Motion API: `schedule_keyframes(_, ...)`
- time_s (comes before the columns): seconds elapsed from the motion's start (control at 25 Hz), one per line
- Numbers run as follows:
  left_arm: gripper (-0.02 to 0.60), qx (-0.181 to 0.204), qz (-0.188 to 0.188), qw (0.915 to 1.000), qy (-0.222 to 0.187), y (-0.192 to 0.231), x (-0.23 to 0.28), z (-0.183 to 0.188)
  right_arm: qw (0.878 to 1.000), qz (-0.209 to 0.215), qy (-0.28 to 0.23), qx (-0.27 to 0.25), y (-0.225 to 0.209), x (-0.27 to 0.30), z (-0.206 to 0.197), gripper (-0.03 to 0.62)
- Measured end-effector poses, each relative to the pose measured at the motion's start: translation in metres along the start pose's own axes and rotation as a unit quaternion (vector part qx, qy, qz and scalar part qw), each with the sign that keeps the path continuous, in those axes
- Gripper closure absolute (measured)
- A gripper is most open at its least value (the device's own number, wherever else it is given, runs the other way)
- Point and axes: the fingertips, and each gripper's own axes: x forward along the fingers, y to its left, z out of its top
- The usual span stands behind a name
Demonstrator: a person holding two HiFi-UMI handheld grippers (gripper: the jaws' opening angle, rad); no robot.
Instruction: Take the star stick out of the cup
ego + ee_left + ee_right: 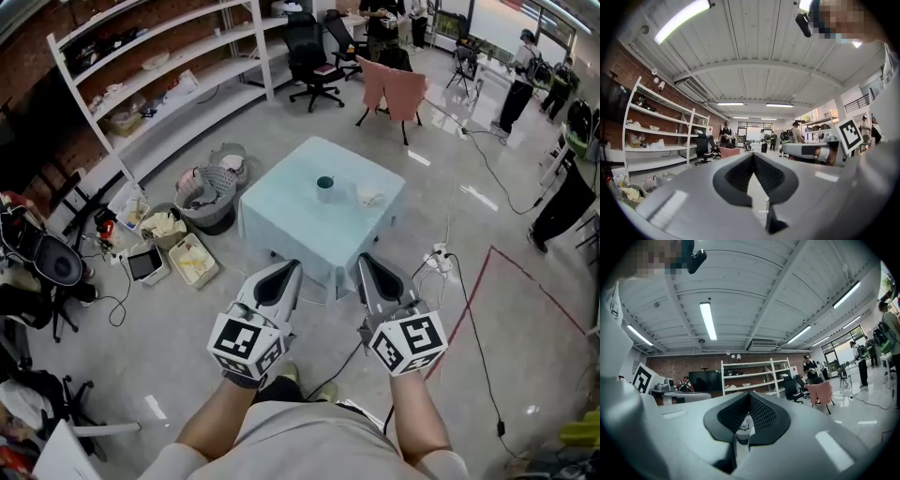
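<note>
A dark teal cup (324, 187) stands near the middle of a small table (281, 220) covered in pale blue cloth, a few steps ahead of me. I cannot make out a star stick in it at this distance. Both grippers are held close to my body, well short of the table. In the head view the left gripper (287, 272) and the right gripper (367, 267) point toward the table, each with its jaws together and nothing between them. The left gripper (753, 155) and right gripper (749, 394) show touching tips in their own views.
A white crumpled object (371, 196) lies right of the cup. Left of the table are a laundry basket (208, 195) and floor boxes (192, 260), with white shelves (159, 84) behind. A pink chair (394, 89) stands beyond; a power strip (439, 261) and cables lie right.
</note>
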Motion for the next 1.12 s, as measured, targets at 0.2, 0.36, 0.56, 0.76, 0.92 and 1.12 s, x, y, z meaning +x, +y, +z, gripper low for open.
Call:
schedule_keyframes(0.2,0.575,-0.002,0.003,1.0,0.0,0.013,0.007,-0.003,1.0,-0.002,0.008,-0.001,-0.003,0.011,-0.003,0.583)
schedule_keyframes(0.36,0.575,-0.01,0.002,0.9999,0.001,0.035,0.018,-0.009,1.0,-0.007,0.016,0.001,-0.007,0.033,-0.014,0.583)
schedule_keyframes(0.56,0.575,-0.019,-0.002,0.9998,0.004,0.075,0.046,-0.014,0.999,-0.014,0.032,-0.004,-0.015,0.079,-0.021,0.582)
schedule_keyframes(0.76,0.575,-0.019,-0.018,0.9996,0.004,0.129,0.078,-0.021,0.999,-0.023,0.045,-0.004,-0.021,0.142,-0.038,0.582)
schedule_keyframes(0.92,0.575,-0.027,-0.032,0.9991,-0.001,0.175,0.107,-0.023,0.998,-0.043,0.054,-0.004,-0.03,0.19,-0.049,0.582)
schedule_keyframes(1.12,0.575,-0.036,-0.057,0.9977,-0.002,0.219,0.136,-0.026,0.994,-0.088,0.062,0.009,-0.052,0.234,-0.063,0.58)
